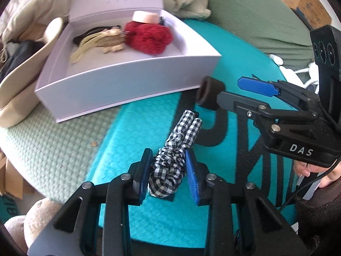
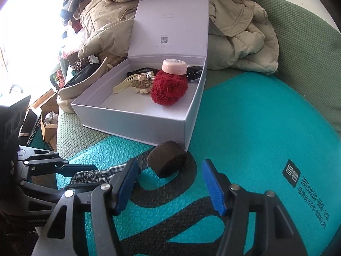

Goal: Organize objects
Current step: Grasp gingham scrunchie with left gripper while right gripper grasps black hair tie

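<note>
The left gripper (image 1: 168, 175) has its blue pads pressed against both sides of a black-and-white checked scrunchie (image 1: 174, 157), which lies on the teal mat (image 1: 127, 149) and stretches forward past the fingertips. To its right, the right gripper (image 2: 170, 183) hangs over the mat with its fingers spread apart and nothing between them. Just ahead of those fingers a dark brown band (image 2: 167, 161) rests on the mat; from the left wrist view one finger appears to touch it, though that view is too poor to be sure. Directly behind the band stands the white box (image 2: 136, 119), lid (image 2: 170, 21) propped upright. Inside lie a red fluffy scrunchie (image 2: 169, 89), a cream claw clip (image 2: 136, 84), a pink round jar (image 2: 174, 66) and dark clips (image 2: 194, 71) by the far wall. Beyond the box, beige jackets (image 2: 240, 32) are piled on the green cover (image 2: 302, 42).
</note>
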A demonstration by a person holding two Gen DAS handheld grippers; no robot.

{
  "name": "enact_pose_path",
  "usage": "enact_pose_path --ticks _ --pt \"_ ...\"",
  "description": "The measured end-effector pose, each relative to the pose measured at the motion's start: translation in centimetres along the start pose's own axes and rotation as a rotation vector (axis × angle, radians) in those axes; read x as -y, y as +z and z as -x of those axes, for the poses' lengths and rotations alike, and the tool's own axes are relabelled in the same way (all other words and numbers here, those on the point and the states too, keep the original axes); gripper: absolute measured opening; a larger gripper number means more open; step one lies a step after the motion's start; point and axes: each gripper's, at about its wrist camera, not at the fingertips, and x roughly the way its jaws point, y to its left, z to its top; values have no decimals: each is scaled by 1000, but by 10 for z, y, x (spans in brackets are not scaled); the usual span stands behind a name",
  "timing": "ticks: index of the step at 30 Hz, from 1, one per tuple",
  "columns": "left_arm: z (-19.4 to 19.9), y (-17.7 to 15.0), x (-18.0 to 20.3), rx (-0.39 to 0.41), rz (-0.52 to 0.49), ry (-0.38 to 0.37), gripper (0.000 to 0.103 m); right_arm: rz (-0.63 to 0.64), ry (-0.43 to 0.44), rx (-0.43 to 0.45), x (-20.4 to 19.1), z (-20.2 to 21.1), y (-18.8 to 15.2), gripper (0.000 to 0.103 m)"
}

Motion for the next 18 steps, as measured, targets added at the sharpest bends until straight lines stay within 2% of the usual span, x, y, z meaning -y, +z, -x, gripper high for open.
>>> enact_pose_path --ticks 5,13,14,17,18 --pt "13 -5 -25 -6 51 51 30 11 9 -11 -5 -16 4 63" --pt "15 -10 -27 7 51 40 30 45 -23 -24 -10 -34 9 63" --pt "15 -11 -27 8 53 38 30 42 -20 -26 -10 -36 9 61" --pt "15 -11 -28 16 62 32 30 44 -31 -30 -9 -38 8 48" --pt "15 -11 -28 18 63 32 31 44 -30 -30 -9 -37 8 48"
